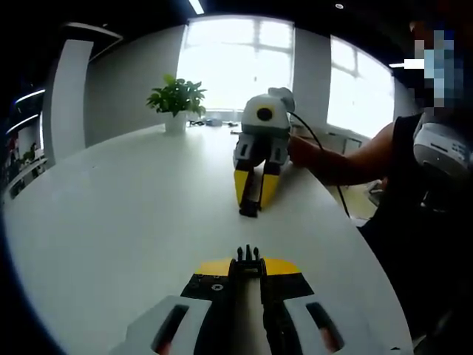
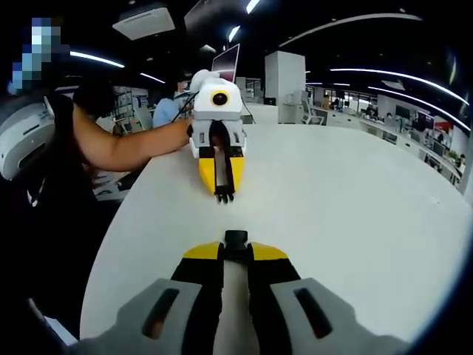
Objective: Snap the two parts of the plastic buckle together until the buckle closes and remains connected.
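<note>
**Legible text: none**

No lettering, label, brand mark, number or sign can be read in either view. The yellow-tipped jaws and grey gripper bodies carry no readable marking, and the black buckle pieces held between them are plain. The white table ahead of the jaws bears no print. A monitor and ceiling fixtures far beyond the jaws in the right gripper view are too small and blurred to yield any characters.

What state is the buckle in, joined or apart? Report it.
Apart. The pronged half sits in the left gripper, the socket half in the right gripper, with bare white table between them.
</note>
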